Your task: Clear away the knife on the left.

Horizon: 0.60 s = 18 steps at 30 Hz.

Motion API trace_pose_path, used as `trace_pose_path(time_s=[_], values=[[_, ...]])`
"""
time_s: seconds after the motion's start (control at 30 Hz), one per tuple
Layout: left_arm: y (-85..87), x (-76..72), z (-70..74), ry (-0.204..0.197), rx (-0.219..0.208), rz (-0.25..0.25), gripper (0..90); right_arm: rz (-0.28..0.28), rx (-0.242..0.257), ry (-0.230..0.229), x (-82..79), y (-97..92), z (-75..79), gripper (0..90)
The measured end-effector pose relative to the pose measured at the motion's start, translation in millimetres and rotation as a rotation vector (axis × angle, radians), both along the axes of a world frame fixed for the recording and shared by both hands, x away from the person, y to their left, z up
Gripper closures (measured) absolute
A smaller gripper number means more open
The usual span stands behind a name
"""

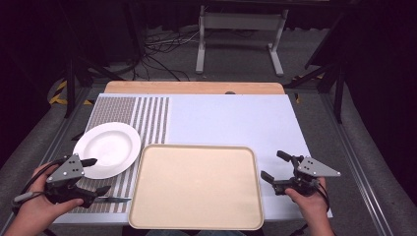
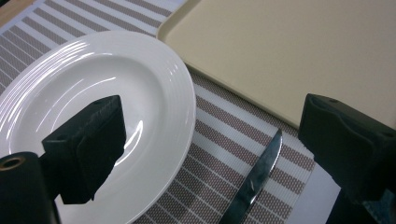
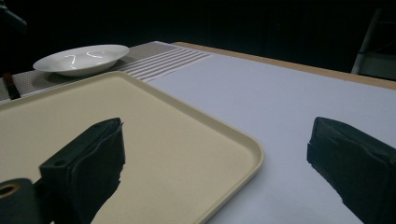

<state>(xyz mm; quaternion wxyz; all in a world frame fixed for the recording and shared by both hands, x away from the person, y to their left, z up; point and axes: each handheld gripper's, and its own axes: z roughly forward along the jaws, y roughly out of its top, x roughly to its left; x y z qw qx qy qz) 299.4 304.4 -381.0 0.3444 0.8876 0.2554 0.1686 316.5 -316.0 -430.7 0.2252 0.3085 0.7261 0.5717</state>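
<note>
High view: the left tool [image 1: 96, 176] hangs released above the table knife [image 1: 112, 199], which lies on the striped placemat [image 1: 147, 118] between white plate [image 1: 107, 149] and beige tray [image 1: 196, 187]; right tool [image 1: 275, 167] released.

Left gripper view: the knife [image 2: 254, 179] looks thin, stiff, slick steel; better gripped across the handle.

Right gripper view: smooth plastic tray [image 3: 154, 135] on the desk [image 3: 280, 107].

A glossy white ceramic plate [image 2: 93, 107] and shiny metal knife [image 2: 254, 179] lie on a woven striped placemat [image 2: 224, 140].
</note>
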Motion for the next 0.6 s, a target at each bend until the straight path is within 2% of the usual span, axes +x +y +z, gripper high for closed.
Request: trace_pose_path(time_s=[0.13, 0.23, 0.33, 0.6], values=[[2.2, 0.9, 1.0, 0.023, 0.038, -0.014, 8.7, 0.003, -0.003, 0.002, 0.2, 0.5, -0.3, 4.7], [2.4, 2.0, 1.2, 0.045, 0.093, -0.027, 8.8, 0.006, -0.005, 0.003, 0.2, 0.6, -0.4, 4.7], [1.7, 3.0, 1.2, 0.064, 0.127, -0.041, 9.0, 0.007, -0.004, 0.003, 0.3, 0.8, -0.5, 4.7], [0.0, 6.1, 2.4, 0.102, 0.197, -0.063, 9.3, 0.009, -0.008, 0.004, 0.2, 1.2, -0.7, 4.7]])
